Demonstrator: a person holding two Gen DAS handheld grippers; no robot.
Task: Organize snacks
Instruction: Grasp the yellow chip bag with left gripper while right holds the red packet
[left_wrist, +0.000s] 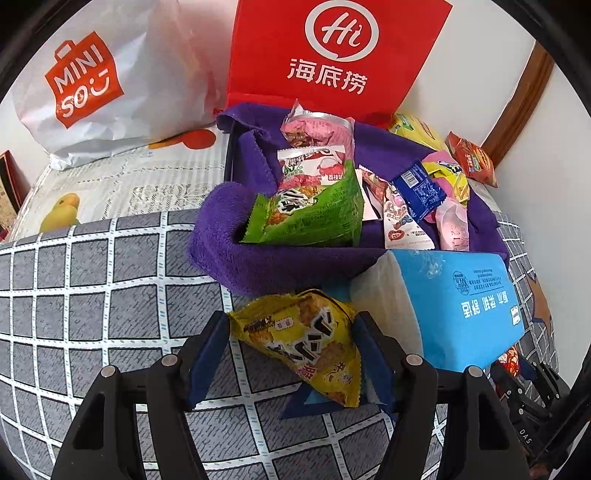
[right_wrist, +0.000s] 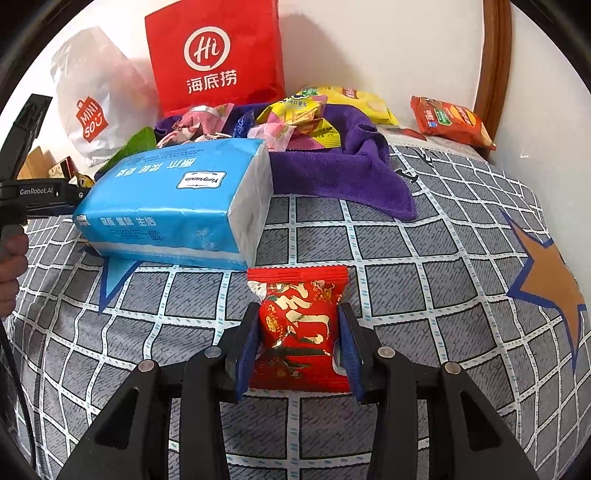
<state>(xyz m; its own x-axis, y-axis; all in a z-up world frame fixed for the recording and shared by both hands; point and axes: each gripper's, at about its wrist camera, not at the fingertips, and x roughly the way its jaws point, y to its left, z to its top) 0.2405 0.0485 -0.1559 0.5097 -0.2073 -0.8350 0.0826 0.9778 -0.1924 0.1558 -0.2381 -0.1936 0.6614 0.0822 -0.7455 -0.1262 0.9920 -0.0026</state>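
Gripping a red foil snack packet (right_wrist: 301, 328) between its blue pads, the right gripper (right_wrist: 300, 345) holds it just above the grey checked bedspread (right_wrist: 424, 258), near the front corner of a blue tissue pack (right_wrist: 173, 206). The left gripper (left_wrist: 291, 354) has a yellow snack bag (left_wrist: 306, 343) between its fingers; the right pad touches the bag's edge, while the left pad seems barely to meet it, so a firm grip cannot be told. Only the left wrist view shows the contents of the purple towel (left_wrist: 229, 254) heaped toward the bed's far edge: a green snack bag (left_wrist: 310, 218), a dark blue packet (left_wrist: 419, 190) and pink and white packets. Only the right wrist view shows the person's hand (right_wrist: 11, 273) on the left gripper's handle, and an orange chip bag (right_wrist: 452, 122) lying by the far right corner against the wall. Both views show a red Haidilao bag (left_wrist: 332, 55) and a white Miniso bag (left_wrist: 99, 88) standing at the far edge.
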